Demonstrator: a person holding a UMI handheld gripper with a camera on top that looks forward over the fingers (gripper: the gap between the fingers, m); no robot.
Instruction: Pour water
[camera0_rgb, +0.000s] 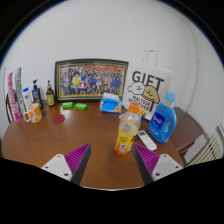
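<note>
Between the claw's (110, 160) spread purple pads (76, 158) nothing is held — fingers wide open over bare wooden table (60, 140). Just ahead stands a clear bottle with orange liquid (125, 135), orange cap, upright. Right of it a white remote (147, 140), then a blue detergent jug (164, 119). Farther back — white GIFT bag (147, 90), framed group photo (91, 78), blue box (110, 102), green sponges (73, 105). Far left small bottles (36, 96), labels unreadable. Chair (206, 148) at right, cut off.

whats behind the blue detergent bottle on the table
A white paper bag printed GIFT stands behind the blue detergent bottle, against the wall. The bottle covers the bag's lower right corner. The gripper is open, short of both.
</note>
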